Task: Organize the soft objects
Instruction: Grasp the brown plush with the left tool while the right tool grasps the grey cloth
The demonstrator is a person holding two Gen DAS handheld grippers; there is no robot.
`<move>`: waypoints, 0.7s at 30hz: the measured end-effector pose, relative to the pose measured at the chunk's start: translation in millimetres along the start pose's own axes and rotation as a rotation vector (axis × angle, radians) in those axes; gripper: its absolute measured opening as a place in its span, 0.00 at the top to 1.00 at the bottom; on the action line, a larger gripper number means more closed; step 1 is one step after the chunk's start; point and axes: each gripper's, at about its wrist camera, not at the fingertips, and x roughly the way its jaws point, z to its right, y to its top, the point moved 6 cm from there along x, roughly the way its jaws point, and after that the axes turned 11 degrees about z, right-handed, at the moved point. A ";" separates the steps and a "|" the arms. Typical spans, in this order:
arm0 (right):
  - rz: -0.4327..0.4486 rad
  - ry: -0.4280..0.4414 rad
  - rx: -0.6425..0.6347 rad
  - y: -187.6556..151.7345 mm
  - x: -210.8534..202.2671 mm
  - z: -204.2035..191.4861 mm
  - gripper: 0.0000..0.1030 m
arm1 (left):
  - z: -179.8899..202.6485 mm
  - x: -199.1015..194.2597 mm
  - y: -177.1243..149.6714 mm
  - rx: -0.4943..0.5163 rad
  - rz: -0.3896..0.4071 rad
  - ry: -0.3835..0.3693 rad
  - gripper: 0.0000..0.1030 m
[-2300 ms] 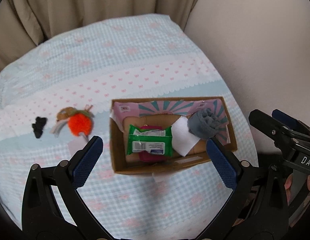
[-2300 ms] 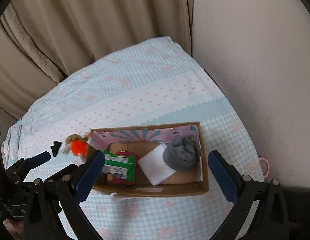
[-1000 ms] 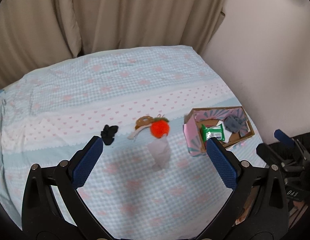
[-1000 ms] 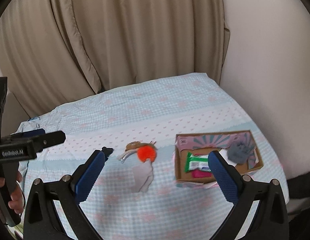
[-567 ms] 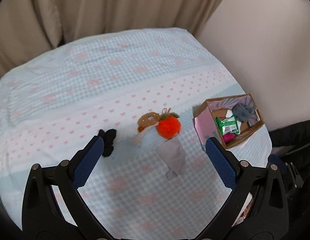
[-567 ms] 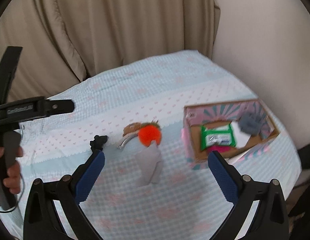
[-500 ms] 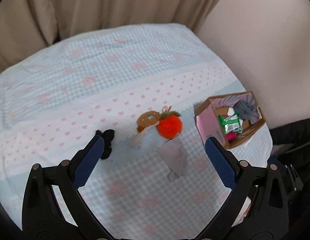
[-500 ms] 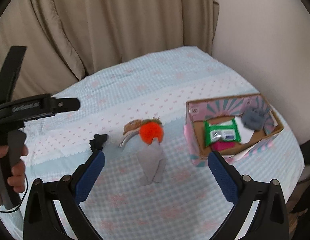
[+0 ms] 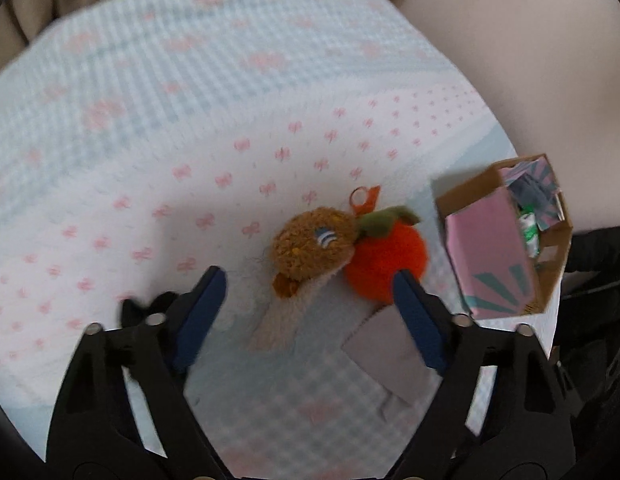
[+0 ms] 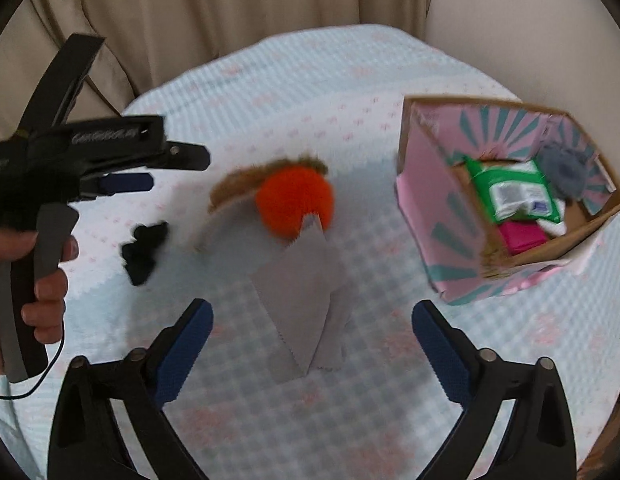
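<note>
Both hand-held grippers have come down toward the bed since a second ago, so the soft things now loom large where they were small before. The left hand-held gripper (image 9: 308,288) has just been closing its jaws, yet they stand apart with nothing pressed between them; the brown plush toy (image 9: 312,250) and the orange pompom fruit (image 9: 384,266) lie just beyond its blue pads. The right hand-held gripper (image 10: 310,322) has narrowed slightly too and is wide apart, empty, above the grey cloth (image 10: 300,308), which touches the orange pompom. A small black item (image 10: 144,246) lies to the left of the plush, near the person's hand (image 10: 46,280). The cardboard box (image 10: 450,240) stands to the right on the checked bedcover (image 9: 170,100), holding a green wipes pack (image 10: 512,192), a grey sock (image 10: 566,170) and something magenta.
</note>
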 end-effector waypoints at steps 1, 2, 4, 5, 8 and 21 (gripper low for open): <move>-0.001 -0.006 -0.008 -2.7 5.7 -0.4 0.05 | -2.6 11.1 -3.0 -0.015 -0.008 -0.003 0.25; -0.004 -0.013 -0.018 -6.4 12.1 -0.8 0.05 | -4.3 19.4 -5.4 -0.027 -0.011 -0.007 0.26; -0.020 -0.022 -0.027 -14.4 24.3 0.3 0.05 | -7.2 34.2 -9.1 -0.050 -0.013 -0.019 0.28; -0.028 -0.023 -0.027 -18.1 29.5 1.5 0.05 | -7.9 39.3 -10.0 -0.058 -0.014 -0.025 0.29; -0.052 -0.011 -0.044 -29.2 43.4 -0.7 0.05 | -8.5 52.8 -11.8 -0.071 -0.022 -0.043 0.37; -0.099 0.024 -0.188 -33.4 82.4 -18.2 0.55 | -0.2 66.4 -8.7 -0.122 -0.001 -0.108 0.58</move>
